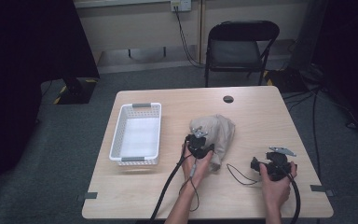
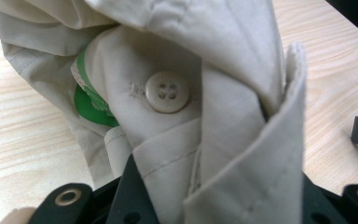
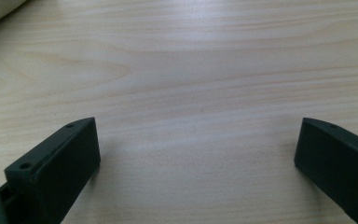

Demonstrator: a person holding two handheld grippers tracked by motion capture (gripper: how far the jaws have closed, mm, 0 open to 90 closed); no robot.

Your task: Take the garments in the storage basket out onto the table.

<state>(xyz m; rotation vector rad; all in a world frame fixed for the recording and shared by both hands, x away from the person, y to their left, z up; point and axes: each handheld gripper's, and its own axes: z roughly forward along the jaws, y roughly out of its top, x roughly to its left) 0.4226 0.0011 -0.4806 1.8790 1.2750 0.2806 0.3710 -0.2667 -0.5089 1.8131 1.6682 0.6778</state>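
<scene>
The beige garment (image 1: 216, 133) is bunched near the middle of the table (image 1: 261, 116), just right of the white basket (image 1: 136, 134). The left gripper (image 1: 198, 139) is clamped on a fold of it beside a button (image 2: 167, 91), with cloth pinched between the jaws. The basket is judged to lie leftward of that grip. The right gripper (image 1: 276, 161) is held well right of the garment, jaws apart over bare wood.

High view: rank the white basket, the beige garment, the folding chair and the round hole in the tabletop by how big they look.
1. folding chair, though it stands farther back, so its true size is unsure
2. white basket
3. beige garment, bunched up, fairly close to the basket in spread
4. round hole, clearly smallest
</scene>
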